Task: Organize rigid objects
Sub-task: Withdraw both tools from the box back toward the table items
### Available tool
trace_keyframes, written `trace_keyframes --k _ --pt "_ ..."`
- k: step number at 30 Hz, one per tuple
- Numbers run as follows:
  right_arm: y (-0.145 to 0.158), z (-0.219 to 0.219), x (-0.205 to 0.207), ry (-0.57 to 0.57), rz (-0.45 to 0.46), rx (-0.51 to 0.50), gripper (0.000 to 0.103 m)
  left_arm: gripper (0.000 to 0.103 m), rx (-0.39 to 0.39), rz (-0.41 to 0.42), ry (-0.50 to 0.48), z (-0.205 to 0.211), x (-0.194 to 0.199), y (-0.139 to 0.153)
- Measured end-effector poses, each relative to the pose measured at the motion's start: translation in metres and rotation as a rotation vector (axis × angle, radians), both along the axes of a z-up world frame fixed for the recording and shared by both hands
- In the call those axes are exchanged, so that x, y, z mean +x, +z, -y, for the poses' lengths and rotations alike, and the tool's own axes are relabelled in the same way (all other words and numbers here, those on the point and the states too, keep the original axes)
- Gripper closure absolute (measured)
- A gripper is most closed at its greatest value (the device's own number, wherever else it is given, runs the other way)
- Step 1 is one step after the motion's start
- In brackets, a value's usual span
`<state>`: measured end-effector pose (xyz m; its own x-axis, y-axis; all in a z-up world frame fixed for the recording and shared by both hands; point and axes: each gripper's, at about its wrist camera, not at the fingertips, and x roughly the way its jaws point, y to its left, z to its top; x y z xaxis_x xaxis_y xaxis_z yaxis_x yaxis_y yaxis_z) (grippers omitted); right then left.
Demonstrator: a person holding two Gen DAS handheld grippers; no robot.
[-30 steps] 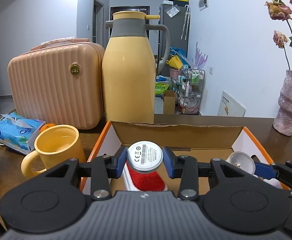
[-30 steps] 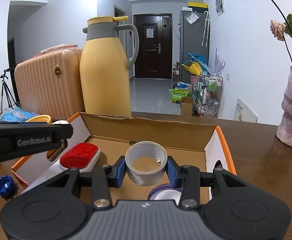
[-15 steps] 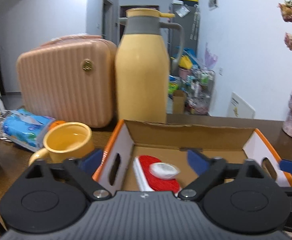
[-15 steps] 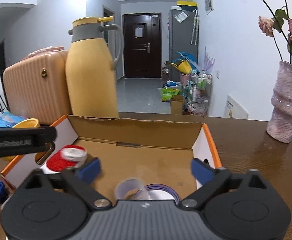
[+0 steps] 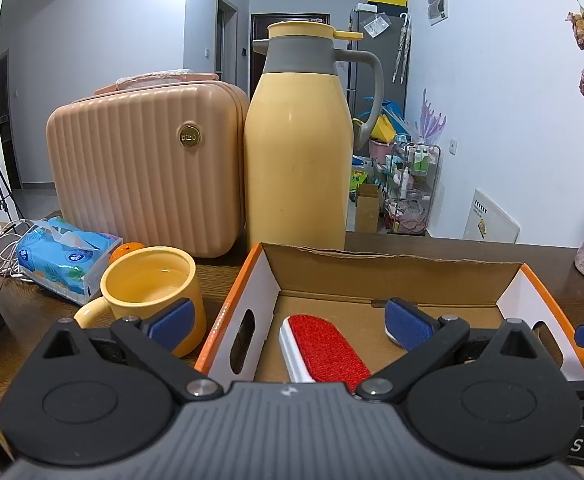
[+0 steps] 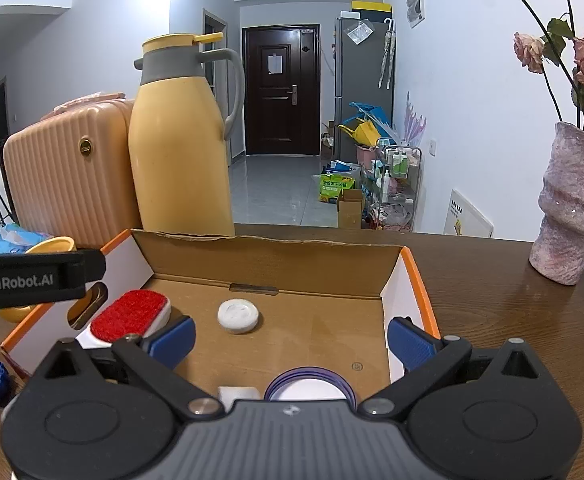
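Cardboard box with orange rim (image 6: 420, 280) collects the rigid things, so the white round disc (image 6: 237, 316) lies inside. My left tongs (image 5: 287, 322) and right tongs (image 6: 289, 338) have just opened wide, both empty.

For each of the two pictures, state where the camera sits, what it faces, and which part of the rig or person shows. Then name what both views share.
Left wrist: sits on the left gripper, faces the cardboard box and yellow mug; its open blue-padded fingers show.
Right wrist: sits on the right gripper, faces the box interior and white disc; its open fingers show, plus the left gripper's side.
Shared: box, red lint brush, yellow thermos jug, peach case.
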<state>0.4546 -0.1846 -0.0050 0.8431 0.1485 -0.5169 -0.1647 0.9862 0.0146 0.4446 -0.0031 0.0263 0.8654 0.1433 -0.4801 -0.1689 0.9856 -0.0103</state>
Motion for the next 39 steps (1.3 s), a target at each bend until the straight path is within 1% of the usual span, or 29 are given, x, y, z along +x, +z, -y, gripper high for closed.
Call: trace_keyframes --k 9,16,28,39 --pt "0.004 0.002 -0.003 -0.003 0.006 0.004 0.001 0.000 0.000 0.003 0.001 0.000 -0.002 0.000" --pt "0.010 0.006 -0.015 -0.007 0.026 0.012 0.001 0.000 0.004 0.019 0.002 0.000 -0.011 0.005" --pt "0.018 0.009 -0.051 0.002 0.048 0.014 0.001 0.000 -0.005 0.037 0.005 -0.007 -0.043 0.011" --pt "0.017 0.008 -0.086 0.016 0.050 0.014 0.001 0.000 -0.020 0.023 0.019 -0.014 -0.075 0.011"
